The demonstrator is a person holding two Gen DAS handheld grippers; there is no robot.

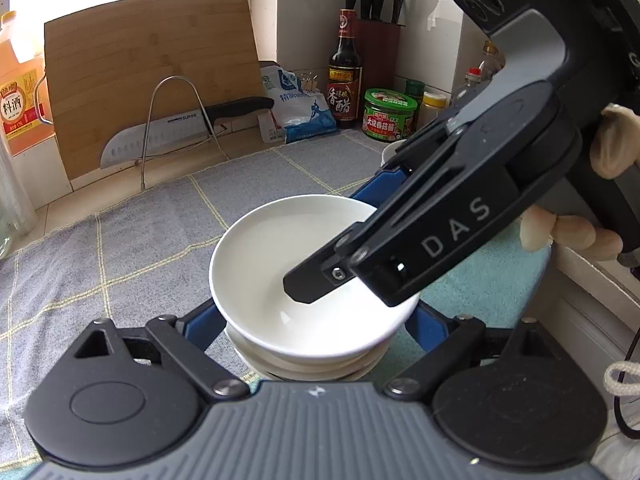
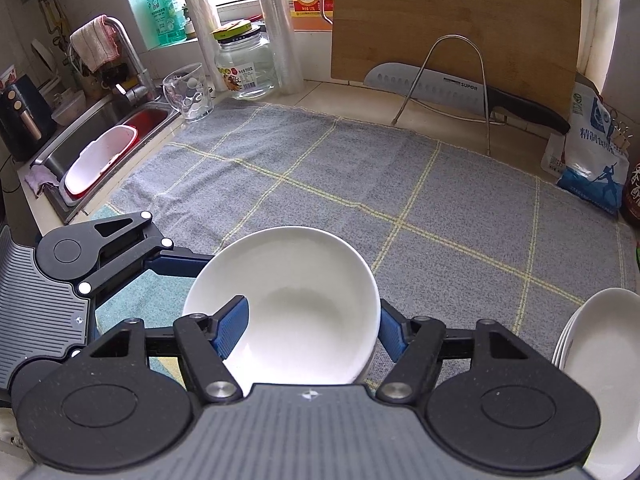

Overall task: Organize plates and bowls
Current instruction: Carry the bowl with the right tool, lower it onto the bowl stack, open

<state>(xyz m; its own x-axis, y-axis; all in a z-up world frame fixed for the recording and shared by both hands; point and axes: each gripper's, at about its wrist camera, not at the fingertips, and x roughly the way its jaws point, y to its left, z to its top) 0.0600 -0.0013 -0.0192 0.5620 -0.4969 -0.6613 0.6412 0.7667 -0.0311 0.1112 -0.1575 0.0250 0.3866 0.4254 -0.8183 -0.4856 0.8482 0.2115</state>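
A white bowl (image 1: 280, 264) sits on top of a stack of white bowls (image 1: 312, 368) on the grey checked cloth (image 1: 140, 240). My right gripper (image 2: 308, 328) straddles the top bowl's (image 2: 296, 304) near rim, one blue finger (image 2: 232, 328) inside and one outside; its jaws look apart and not clamped. In the left wrist view the right gripper (image 1: 400, 240) reaches down into the bowl. My left gripper (image 1: 316, 320) is open, its fingers either side of the bowl stack. A stack of white plates (image 2: 600, 364) stands at the right.
A wooden cutting board (image 2: 452, 28) and a knife (image 2: 440, 88) on a wire rack stand at the back. Sauce bottles (image 1: 345, 68), a jar (image 1: 390, 114) and a salt bag (image 1: 298, 108) line the wall. A sink (image 2: 100, 148) with a red-and-white basin lies left.
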